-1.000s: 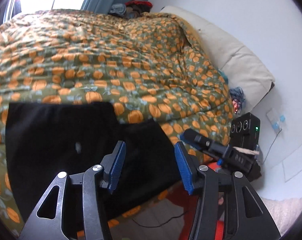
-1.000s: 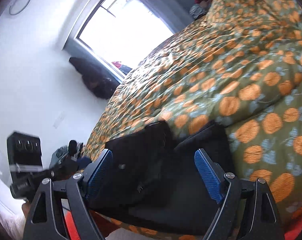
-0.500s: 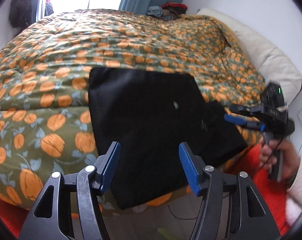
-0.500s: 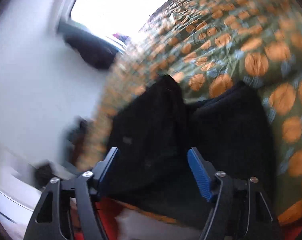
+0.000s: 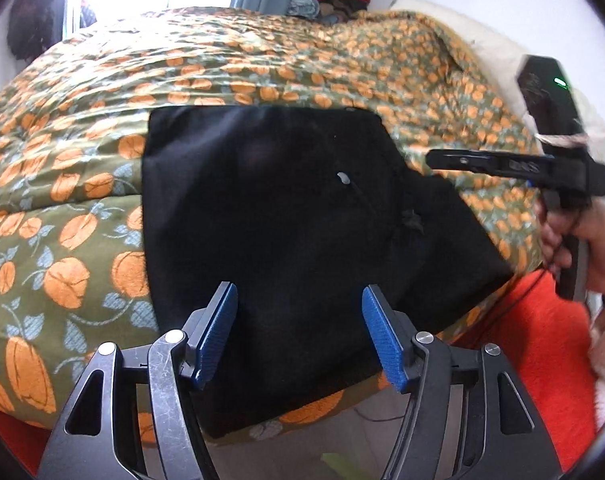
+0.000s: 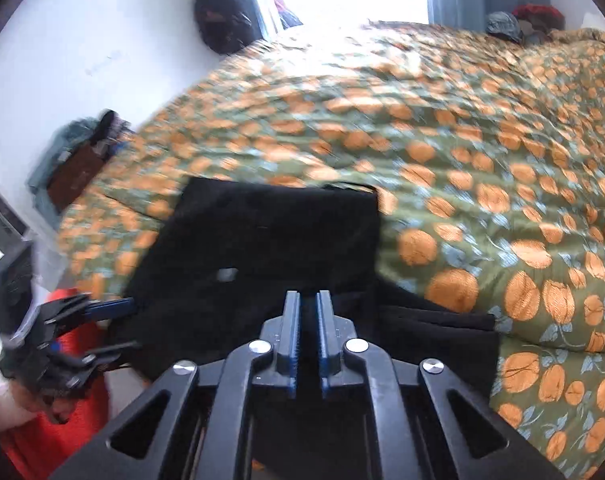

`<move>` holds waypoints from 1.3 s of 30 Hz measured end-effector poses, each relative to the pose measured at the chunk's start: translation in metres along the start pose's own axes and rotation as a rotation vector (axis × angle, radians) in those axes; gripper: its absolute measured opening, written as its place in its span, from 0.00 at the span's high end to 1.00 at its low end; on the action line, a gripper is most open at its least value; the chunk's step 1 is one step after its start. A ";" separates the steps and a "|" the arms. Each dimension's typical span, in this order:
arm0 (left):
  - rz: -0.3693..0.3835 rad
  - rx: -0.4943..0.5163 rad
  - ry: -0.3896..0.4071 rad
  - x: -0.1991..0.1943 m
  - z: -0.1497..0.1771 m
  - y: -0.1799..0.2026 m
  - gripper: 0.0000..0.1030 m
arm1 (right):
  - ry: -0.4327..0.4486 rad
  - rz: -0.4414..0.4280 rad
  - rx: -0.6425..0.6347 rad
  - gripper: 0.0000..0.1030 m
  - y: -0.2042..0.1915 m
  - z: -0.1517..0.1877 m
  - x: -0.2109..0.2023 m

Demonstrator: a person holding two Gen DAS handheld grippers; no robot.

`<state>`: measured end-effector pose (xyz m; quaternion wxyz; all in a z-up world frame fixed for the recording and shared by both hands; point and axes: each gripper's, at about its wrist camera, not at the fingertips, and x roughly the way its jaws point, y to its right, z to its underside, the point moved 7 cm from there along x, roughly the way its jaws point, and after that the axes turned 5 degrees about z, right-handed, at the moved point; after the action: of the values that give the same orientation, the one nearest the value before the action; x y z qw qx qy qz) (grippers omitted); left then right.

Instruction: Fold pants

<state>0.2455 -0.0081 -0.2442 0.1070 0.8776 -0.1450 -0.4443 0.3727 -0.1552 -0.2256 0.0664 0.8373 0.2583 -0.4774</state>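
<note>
Black pants [image 5: 286, 216] lie folded into a squarish pad near the edge of a bed, on a green quilt [image 5: 82, 216] printed with orange fruit, as a person works over them with 2 hand-held claws.

At left, the left claw [image 5: 298, 320] hangs over the near half of the pants, pointing steeply down at the cloth. Its blue pads [image 5: 218, 332] stand well apart; the jaws have just been opening, and nothing sits between them but the fabric lying below. A small pale tag [image 5: 342, 178] shows ahead of it on the top layer.

At right, the right claw [image 6: 307, 320] has just snapped closed, its pads nearly touching, with no cloth visibly pinched between them; it too tilts steeply down, over the near edge of the pants. In the left wrist view, it appears side-on beyond the pants' right edge, a hand [image 5: 570, 240] gripping its handle.

The job looks close to done. A lower layer sticks out unevenly to the right of the right claw, so the next pinch likely belongs there: take that loose edge low and close to the quilt, grip both layers together, and lay it over squarely rather than dragging the stack toward the bed's edge.
</note>
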 end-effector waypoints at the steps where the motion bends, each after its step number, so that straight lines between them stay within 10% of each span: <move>1: -0.011 0.007 -0.002 0.002 -0.001 0.002 0.36 | -0.032 -0.010 0.050 0.92 0.012 0.005 0.011; 3: -0.002 0.001 0.001 0.001 -0.002 0.002 0.36 | -0.057 -0.075 0.184 0.87 0.030 0.013 0.015; 5: 0.012 -0.017 0.004 0.000 -0.002 0.000 0.36 | -0.031 -0.160 0.317 0.47 0.051 0.021 0.008; 7: 0.019 -0.029 0.009 0.000 -0.001 -0.002 0.36 | -0.015 -0.238 0.410 0.30 0.066 0.028 0.000; 17: 0.016 -0.025 0.002 0.002 -0.002 -0.001 0.32 | -0.163 -0.506 0.485 0.27 0.045 0.043 0.038; 27: 0.036 -0.041 0.007 0.003 -0.002 -0.003 0.31 | -0.257 -0.383 0.382 0.32 0.029 0.036 0.063; 29: 0.035 -0.042 0.004 0.002 -0.002 -0.003 0.31 | -0.244 -0.329 0.328 0.61 0.021 0.033 0.063; 39: 0.104 -0.136 0.119 -0.068 -0.033 -0.008 0.32 | -0.024 -0.390 0.305 0.82 0.004 0.012 -0.049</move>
<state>0.2348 0.0251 -0.1763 0.1977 0.8843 -0.1532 -0.3942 0.3456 -0.1805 -0.1915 -0.1512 0.7660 0.3392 -0.5247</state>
